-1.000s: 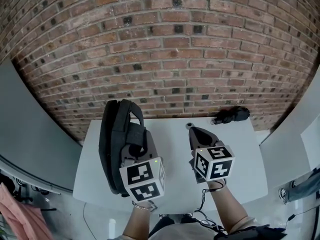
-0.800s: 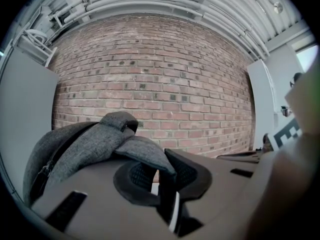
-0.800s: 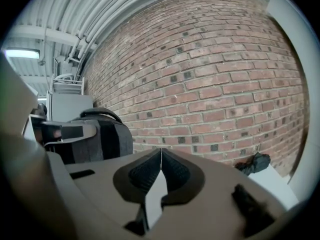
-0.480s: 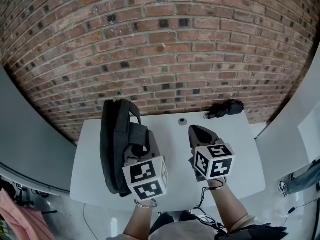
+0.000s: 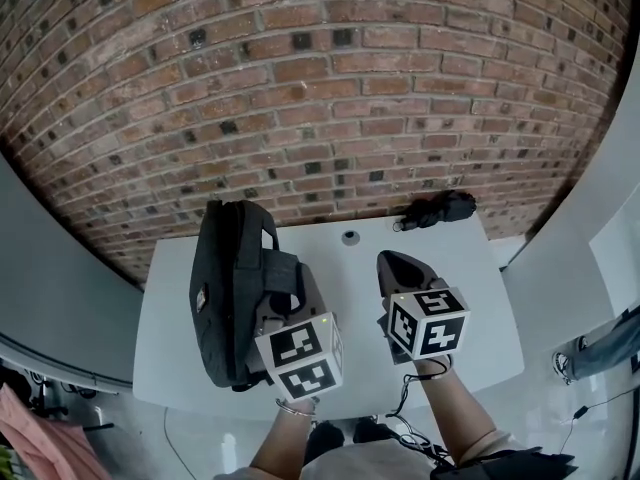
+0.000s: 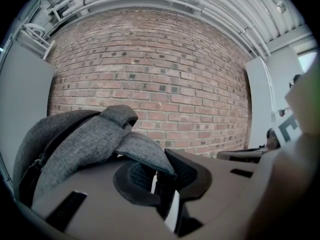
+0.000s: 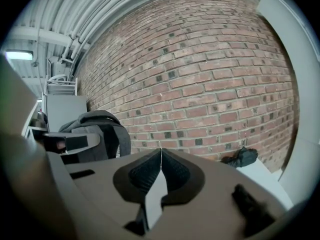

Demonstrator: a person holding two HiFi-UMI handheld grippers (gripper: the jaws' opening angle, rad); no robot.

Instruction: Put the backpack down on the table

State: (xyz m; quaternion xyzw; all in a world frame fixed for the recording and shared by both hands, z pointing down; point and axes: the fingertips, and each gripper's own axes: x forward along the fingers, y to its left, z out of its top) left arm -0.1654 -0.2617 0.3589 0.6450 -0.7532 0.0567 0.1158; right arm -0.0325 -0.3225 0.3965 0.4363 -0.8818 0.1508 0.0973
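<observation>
Your left tongs (image 6: 161, 176) are pinched narrow on the soft grey strap (image 6: 142, 154) of the backpack (image 5: 225, 308), which hangs upright over the left side of the table (image 5: 440, 268). It looks limp and weighty, so hold it by that strap. Your right tongs (image 7: 160, 171) are closed on nothing. Since a second ago the backpack has come lower and farther over the table.

Backpack (image 5: 222, 298): dark grey woven fabric, black zip along one edge. It stands upright on its narrow side over the left part of the white tabletop (image 5: 350, 308); contact with the tabletop cannot be confirmed. One grey strap (image 6: 137, 151) is clamped in the left hand-held gripper (image 6: 161, 179).
</observation>
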